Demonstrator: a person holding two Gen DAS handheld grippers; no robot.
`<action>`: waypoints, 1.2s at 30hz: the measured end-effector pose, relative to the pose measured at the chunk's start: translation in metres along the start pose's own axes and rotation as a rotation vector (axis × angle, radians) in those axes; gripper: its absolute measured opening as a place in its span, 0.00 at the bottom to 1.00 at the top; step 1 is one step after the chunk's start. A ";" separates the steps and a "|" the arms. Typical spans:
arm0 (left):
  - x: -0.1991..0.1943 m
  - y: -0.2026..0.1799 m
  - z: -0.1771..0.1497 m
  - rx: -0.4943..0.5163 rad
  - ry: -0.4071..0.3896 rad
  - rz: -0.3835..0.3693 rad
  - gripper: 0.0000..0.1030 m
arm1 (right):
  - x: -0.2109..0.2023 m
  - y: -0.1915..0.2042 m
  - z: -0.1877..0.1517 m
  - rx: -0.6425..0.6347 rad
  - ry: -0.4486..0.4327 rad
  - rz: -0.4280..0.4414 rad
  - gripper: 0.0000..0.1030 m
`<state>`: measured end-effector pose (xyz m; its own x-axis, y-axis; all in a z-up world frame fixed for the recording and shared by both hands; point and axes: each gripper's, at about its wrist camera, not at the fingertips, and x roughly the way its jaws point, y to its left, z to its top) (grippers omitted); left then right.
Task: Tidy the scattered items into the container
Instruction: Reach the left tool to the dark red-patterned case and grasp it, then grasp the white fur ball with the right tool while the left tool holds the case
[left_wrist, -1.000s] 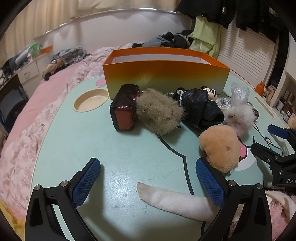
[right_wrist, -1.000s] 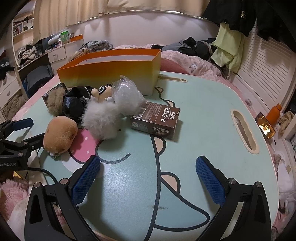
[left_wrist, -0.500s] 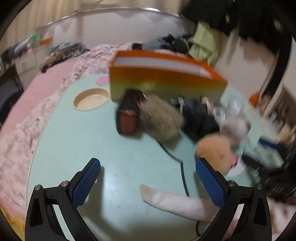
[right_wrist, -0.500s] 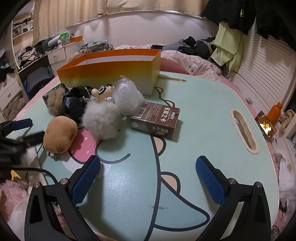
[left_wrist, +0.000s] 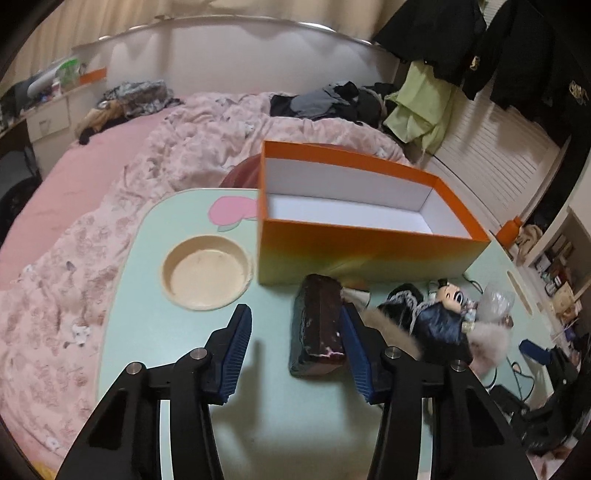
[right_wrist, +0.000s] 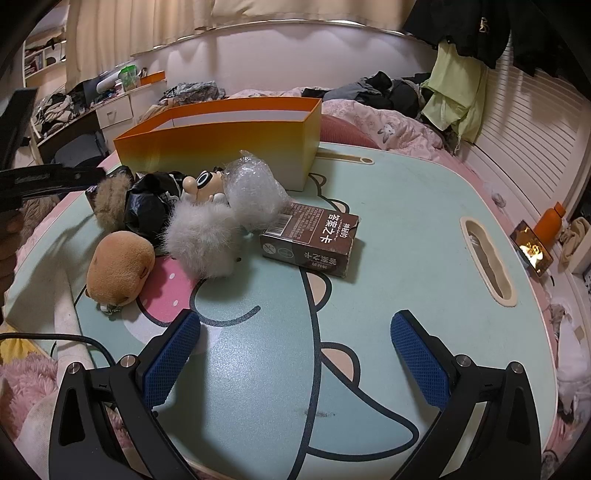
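left gripper (left_wrist: 295, 350) closing around dark pouch (left_wrist: 317, 328) | orange box (left_wrist: 369, 236) behind pouch, fur toy (left_wrist: 388, 325) beside | right gripper (right_wrist: 295, 354) apart, empty

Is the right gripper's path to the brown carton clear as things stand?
Probably yes. The right gripper is open over bare table, and the brown carton lies flat ahead of it with nothing between. The clear plastic bag and white fluffy toy crowd only its far left side.
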<state>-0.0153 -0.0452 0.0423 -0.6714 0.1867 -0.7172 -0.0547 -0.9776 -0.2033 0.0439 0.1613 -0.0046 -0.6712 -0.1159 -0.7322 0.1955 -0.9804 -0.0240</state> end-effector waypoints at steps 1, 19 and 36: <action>0.002 -0.002 0.002 0.005 0.005 -0.008 0.46 | 0.000 0.000 0.000 0.000 0.000 0.000 1.00; 0.004 -0.002 -0.002 0.047 -0.020 -0.009 0.26 | -0.006 0.002 -0.003 0.028 -0.030 0.024 0.93; -0.038 -0.008 0.004 0.055 -0.116 -0.060 0.26 | 0.016 0.032 0.038 -0.058 0.045 0.233 0.21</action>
<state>0.0077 -0.0452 0.0743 -0.7468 0.2351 -0.6220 -0.1351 -0.9695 -0.2043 0.0123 0.1216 0.0083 -0.5714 -0.3291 -0.7518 0.3824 -0.9173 0.1109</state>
